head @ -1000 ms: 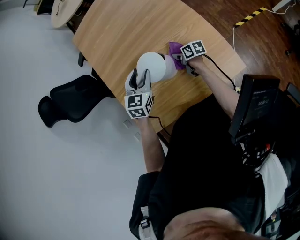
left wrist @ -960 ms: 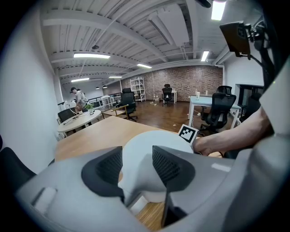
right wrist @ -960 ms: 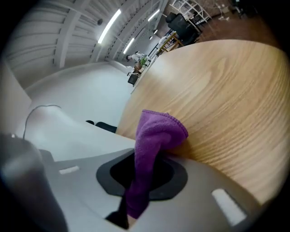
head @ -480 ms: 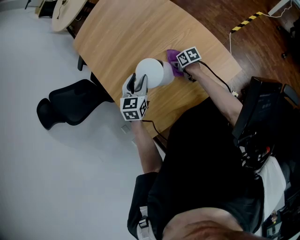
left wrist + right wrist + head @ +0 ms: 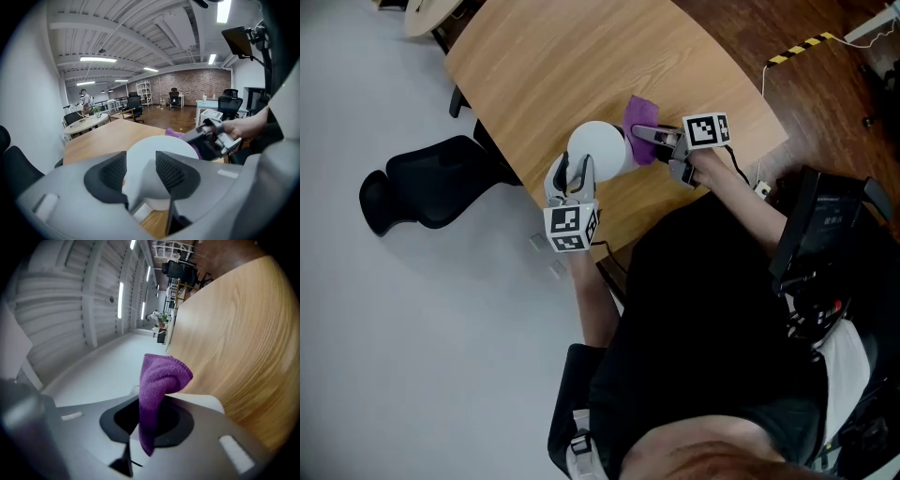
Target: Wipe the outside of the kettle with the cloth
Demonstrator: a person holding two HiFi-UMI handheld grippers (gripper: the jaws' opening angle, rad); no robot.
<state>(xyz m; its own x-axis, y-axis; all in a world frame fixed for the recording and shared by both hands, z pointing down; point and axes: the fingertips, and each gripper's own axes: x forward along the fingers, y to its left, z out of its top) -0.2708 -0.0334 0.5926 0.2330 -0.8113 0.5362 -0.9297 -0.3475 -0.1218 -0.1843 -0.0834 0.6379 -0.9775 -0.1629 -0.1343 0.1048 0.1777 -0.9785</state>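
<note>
**Asker:** Count it off for me, left to right.

**Me:** One black chair (image 5: 422,192) on the grey floor (image 5: 412,328), far left. One wooden worktop (image 5: 562,66). On it stands one white kettle (image 5: 598,150), upright, near the edge closest to me. One purple cloth (image 5: 636,111) is just beside the kettle on its right. And two grippers, one in each of my hands.

**Asker:** How does your left one sit?

**Me:** My left gripper (image 5: 577,171) reaches in over the near edge of the worktop and slants down at the kettle. Its fingers (image 5: 173,173) are closing on the kettle's handle (image 5: 139,187), which fills the gap between them.

**Asker:** And the right?

**Me:** My right gripper (image 5: 642,134) comes in from the right, roughly level, up about as high as the kettle's top. Its fingers (image 5: 180,420) are pinched on the cloth. A fold pokes out past the tips and a short tail trails back between them.

**Asker:** Is the cloth on the kettle?

**Me:** It is close against the kettle's right side, but I cannot tell whether it touches.
</note>
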